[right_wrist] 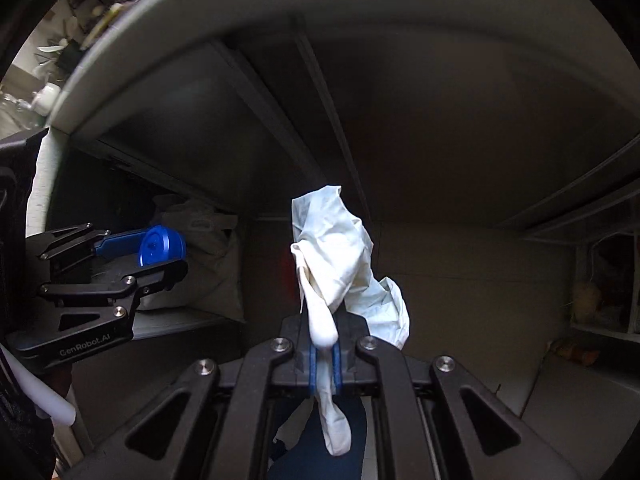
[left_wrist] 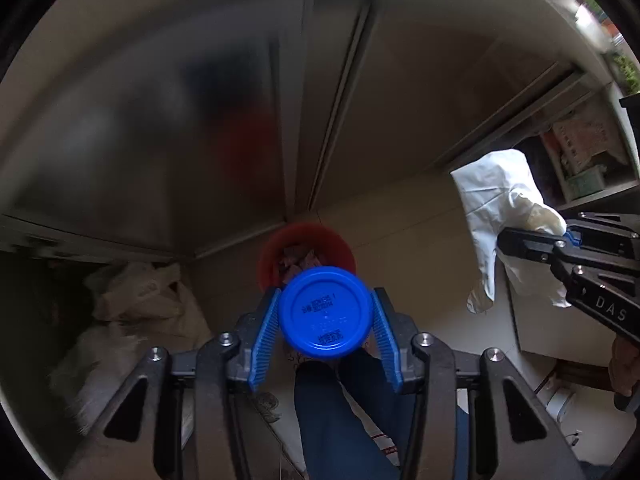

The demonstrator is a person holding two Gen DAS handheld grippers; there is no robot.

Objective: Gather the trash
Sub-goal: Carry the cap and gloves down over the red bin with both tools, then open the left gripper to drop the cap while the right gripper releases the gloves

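Observation:
My left gripper (left_wrist: 325, 292) is shut on a round blue plastic lid (left_wrist: 325, 314), its blue pads (left_wrist: 264, 332) pressing on both sides. Straight below the lid a red bin (left_wrist: 336, 244) stands on the floor with crumpled scraps inside. At the right edge my right gripper (left_wrist: 508, 242) holds a white disposable glove (left_wrist: 496, 208). In the right wrist view, the right gripper (right_wrist: 324, 322) is shut on that limp glove (right_wrist: 336, 248), which hangs over its fingers. At the left of that view is the left gripper (right_wrist: 168, 254) with the blue lid (right_wrist: 160, 246).
Grey metal cabinet doors (left_wrist: 200, 120) rise behind the bin. White plastic bags (left_wrist: 136, 300) lie on the floor at the left. An open shelf (left_wrist: 580, 148) with boxes is at the right. A person's leg in dark blue trousers (left_wrist: 340, 420) is below the left gripper.

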